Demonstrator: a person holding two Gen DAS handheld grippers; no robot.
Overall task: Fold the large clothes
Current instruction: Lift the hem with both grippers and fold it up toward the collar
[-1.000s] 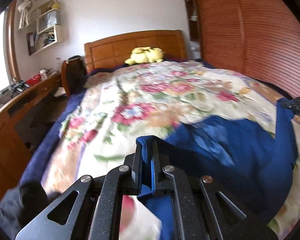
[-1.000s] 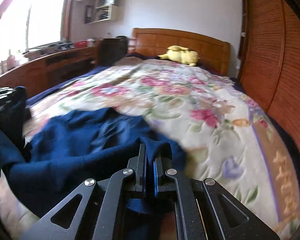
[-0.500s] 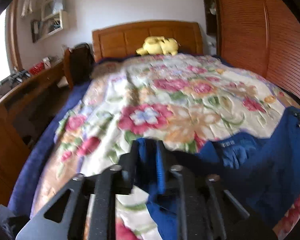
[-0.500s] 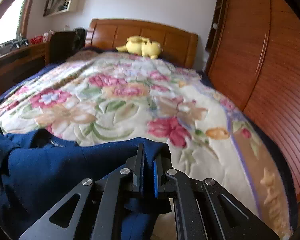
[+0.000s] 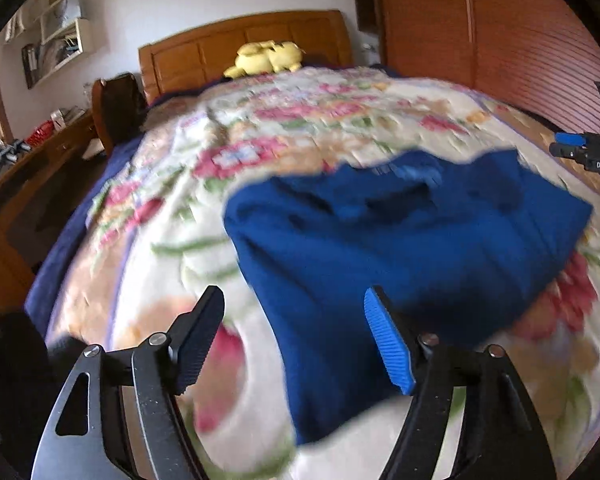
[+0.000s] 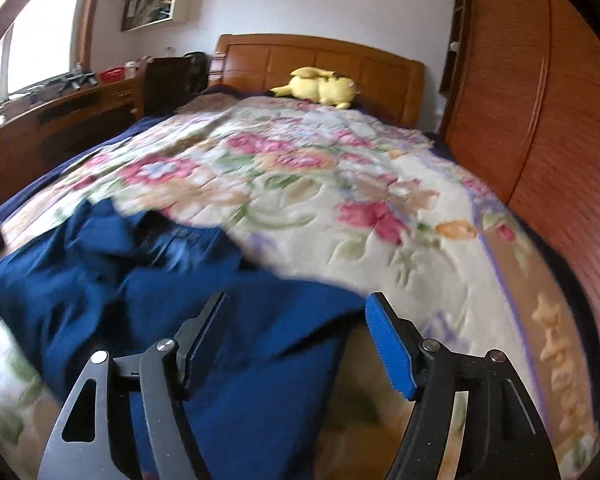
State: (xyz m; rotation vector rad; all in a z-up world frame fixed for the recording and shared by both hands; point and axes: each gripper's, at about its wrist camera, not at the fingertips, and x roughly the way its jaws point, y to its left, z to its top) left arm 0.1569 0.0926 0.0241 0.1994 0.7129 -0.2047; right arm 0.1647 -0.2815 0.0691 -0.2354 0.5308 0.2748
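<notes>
Both grippers are wide open and hold nothing. From its own camera, the left gripper (image 5: 294, 336) hangs just above the near left part of the blue garment (image 5: 400, 240), with its two fingers spread far apart. From the right camera, the right gripper (image 6: 296, 340) hangs over the near right part of the same blue garment (image 6: 204, 320), and its fingers are spread too. My guess is that the open fingers mean the cloth is laid down so it can rest flat before the next fold.

The garment lies on the near end of the flowery blanket (image 5: 308, 128), spread out but bumpy, with one long piece reaching toward the near edge. It looks partly laid out, not yet folded small.

I count one blue garment, two grippers, one bed with one wooden headboard (image 6: 320, 64), and one yellow plush toy (image 6: 320, 86) far away by the headboard. One wooden wardrobe (image 6: 540, 120) stands on the right.
</notes>
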